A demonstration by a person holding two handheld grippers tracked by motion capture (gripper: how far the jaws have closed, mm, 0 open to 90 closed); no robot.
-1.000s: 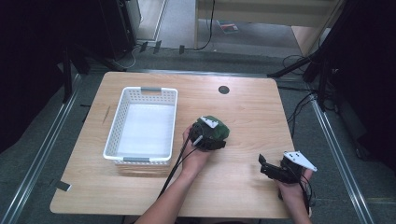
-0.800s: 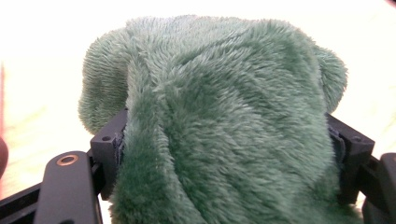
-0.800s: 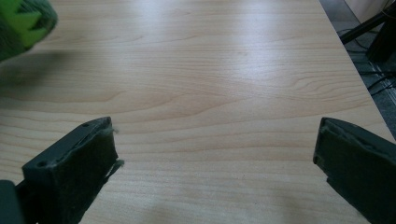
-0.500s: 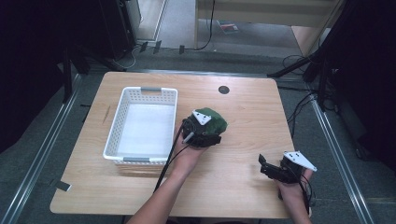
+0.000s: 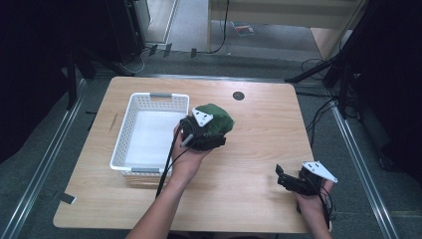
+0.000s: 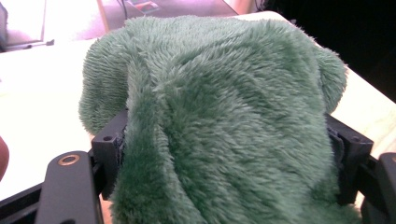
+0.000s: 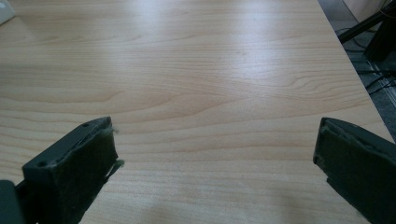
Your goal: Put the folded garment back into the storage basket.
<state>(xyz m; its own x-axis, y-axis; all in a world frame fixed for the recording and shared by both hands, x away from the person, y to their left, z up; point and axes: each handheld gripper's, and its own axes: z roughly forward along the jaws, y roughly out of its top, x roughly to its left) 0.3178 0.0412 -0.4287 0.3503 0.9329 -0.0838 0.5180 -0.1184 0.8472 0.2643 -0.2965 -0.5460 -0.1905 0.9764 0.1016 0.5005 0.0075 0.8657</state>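
A green fuzzy plush (image 5: 215, 119) hangs over the table just right of the white basket (image 5: 130, 130). My left gripper (image 5: 211, 133) is shut on it, held above the tabletop. In the left gripper view the green plush (image 6: 219, 116) bulges between both jaws and hides most of the scene behind. My right gripper (image 5: 283, 178) rests low near the table's front right corner, open, nothing between its jaws. The right gripper view shows bare wood between the two black pads (image 7: 84, 163).
The white basket has a bare floor and perforated walls, standing left of centre. A small black round hole (image 5: 238, 95) marks the table's back. The table's right edge (image 7: 355, 79) lies close to the right gripper, with cables on the floor beyond.
My left gripper has carried the green plush up and toward the back, closer to the basket's right rim. The right gripper has stayed put.
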